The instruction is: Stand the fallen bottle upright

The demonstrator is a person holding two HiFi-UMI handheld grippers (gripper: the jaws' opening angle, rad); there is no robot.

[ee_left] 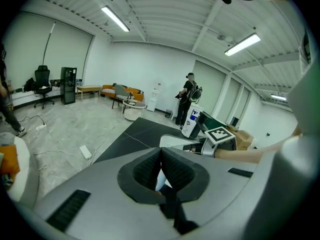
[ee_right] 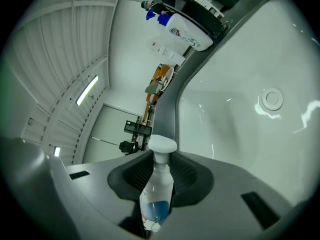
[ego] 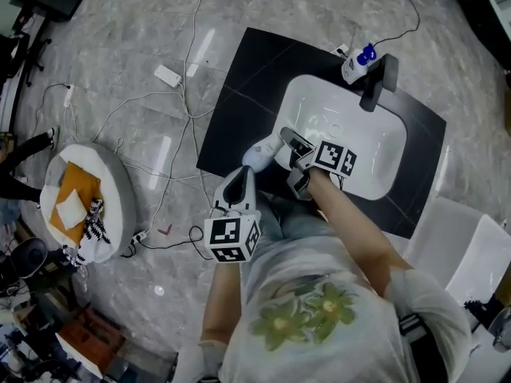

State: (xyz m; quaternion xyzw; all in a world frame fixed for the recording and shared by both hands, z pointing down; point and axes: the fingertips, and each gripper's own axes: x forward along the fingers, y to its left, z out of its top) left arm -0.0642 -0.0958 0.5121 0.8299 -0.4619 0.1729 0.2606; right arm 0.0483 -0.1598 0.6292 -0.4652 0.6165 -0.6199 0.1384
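Note:
In the head view a white bottle (ego: 259, 154) lies tilted over the near left corner of the white sink (ego: 375, 174), and my right gripper (ego: 294, 160) is shut on it. The right gripper view shows the same bottle (ee_right: 156, 196) between the dark pads (ee_right: 187, 176), with its white cap (ee_right: 162, 145) pointing away and a blue label low on the body. My left gripper (ego: 239, 175) hovers just left of the bottle. Its pads (ee_left: 177, 171) meet at the tips with nothing held.
The sink sits in a black counter (ego: 239, 94). A blue-topped pump bottle (ego: 358, 62) and a black faucet (ego: 375, 82) stand at its far rim. Cables and a white power strip (ego: 168, 76) lie on the floor, with a round cushion (ego: 80, 202) left and a white chair (ego: 471, 246) right.

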